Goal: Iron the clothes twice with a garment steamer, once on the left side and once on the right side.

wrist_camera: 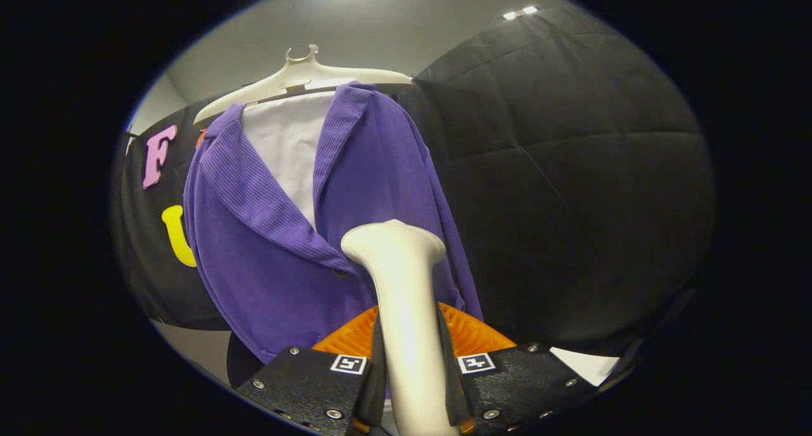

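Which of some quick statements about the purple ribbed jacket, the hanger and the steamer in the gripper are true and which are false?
1. The gripper is shut on the cream plastic garment steamer, its handle between both fingers. True.
2. The purple ribbed jacket lies flat on a table. False: it hangs on a cream plastic hanger against the black cloth wall.
3. The steamer's head sits in front of the jacket, near where the lapels meet. True.
4. The jacket is buttoned up to the collar. False: its lapels are open, showing a white panel inside.
5. The steamer's head is up at the hanger. False: it is well below it.
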A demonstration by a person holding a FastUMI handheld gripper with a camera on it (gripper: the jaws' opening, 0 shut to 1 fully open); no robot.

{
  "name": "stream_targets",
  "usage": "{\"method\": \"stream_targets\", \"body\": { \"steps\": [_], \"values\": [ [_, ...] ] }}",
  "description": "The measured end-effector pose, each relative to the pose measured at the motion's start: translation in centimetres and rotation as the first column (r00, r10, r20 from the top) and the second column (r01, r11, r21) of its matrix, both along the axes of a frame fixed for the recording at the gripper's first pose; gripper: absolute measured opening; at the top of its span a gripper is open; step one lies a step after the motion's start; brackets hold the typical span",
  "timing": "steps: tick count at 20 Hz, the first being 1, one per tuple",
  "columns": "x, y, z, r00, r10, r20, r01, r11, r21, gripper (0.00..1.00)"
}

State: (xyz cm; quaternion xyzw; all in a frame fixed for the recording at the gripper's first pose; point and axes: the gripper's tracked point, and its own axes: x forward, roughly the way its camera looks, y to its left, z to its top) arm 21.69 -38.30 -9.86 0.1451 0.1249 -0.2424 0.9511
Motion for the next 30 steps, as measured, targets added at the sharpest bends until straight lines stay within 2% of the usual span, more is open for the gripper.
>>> {"method": "stream_targets", "body": {
  "steps": [4, 17, 23, 30],
  "values": [
    [-0.7, -0.4, -2.7, 1.000, 0.001, -0.024, 0.000, 0.999, 0.050, 0.38],
    [0.4, 0.7, -8.1, 0.988, 0.022, -0.156, -0.010, 0.997, 0.076, 0.38],
    [-0.7, 1.6, -12.1, 0.965, 0.057, -0.254, -0.046, 0.998, 0.047, 0.38],
    [-2.6, 3.5, -14.2, 0.956, 0.105, -0.275, -0.087, 0.993, 0.078, 0.38]
  ]
}}
